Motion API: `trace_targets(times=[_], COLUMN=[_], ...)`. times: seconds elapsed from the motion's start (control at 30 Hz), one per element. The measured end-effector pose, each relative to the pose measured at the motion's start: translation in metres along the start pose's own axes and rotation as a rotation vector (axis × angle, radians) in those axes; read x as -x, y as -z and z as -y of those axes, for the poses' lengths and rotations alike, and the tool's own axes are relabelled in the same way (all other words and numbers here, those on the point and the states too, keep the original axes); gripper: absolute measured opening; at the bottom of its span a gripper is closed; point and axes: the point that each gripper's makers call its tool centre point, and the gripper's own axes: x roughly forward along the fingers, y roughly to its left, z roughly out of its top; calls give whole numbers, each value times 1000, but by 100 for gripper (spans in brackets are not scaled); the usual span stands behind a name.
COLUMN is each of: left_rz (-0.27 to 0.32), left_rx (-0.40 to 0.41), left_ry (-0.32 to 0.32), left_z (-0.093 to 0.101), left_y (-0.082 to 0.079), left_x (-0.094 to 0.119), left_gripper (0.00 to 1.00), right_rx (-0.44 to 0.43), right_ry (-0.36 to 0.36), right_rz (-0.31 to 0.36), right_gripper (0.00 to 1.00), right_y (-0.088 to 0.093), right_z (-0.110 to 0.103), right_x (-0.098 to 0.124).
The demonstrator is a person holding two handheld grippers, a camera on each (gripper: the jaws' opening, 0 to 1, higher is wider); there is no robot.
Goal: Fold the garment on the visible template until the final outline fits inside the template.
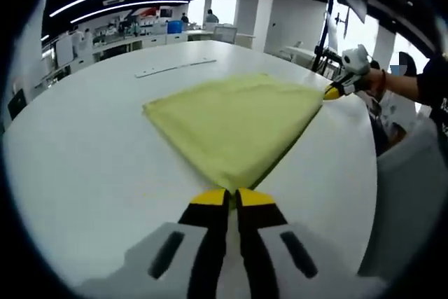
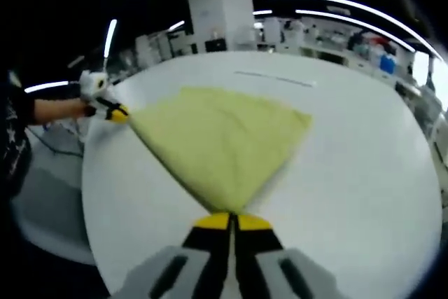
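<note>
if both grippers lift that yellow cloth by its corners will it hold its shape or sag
Probably sag: the yellow cloth lies flat and thin on the white table, draping with soft edges, so it looks floppy. It likely weighs little, since the left gripper and right gripper each pinch just a corner. The smooth tabletop suggests it may slide if pushed.

Bare white table lies open at left and lower left of the left gripper view. The yellow garment covers the centre; a thin strip lies beyond it, upper centre. Table edge bounds the right.
</note>
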Motion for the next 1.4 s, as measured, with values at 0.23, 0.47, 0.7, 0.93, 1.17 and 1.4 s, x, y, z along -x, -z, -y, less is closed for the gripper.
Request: trace_targets(times=[0.23,0.47,0.7,0.93,1.17,1.4], left_rz=[-36,-40,-48,-50,-52,-10], left_rx=[-35,-14,-3,3,24,67], left_ry=[-13,-6,4,-1,-19,-33], left_z=[-6,-4,4,10,15,13], left_y=[6,9,14,16,18,12], left_x=[1,4,11,13,15,19], left_gripper=[0,0,0,0,0,16], right_rx=[48,54,50,38,24,-61], right_ry=[-6,-21,-33,-43,-40,-12], right_rz=[-21,-24,-36,-30,-12,33], right_gripper=[0,0,0,0,0,1], right_y=[1,4,10,14,13,5], right_z=[-2,-4,-12,-20,-18,-15], right_x=[5,8,14,19,19,21])
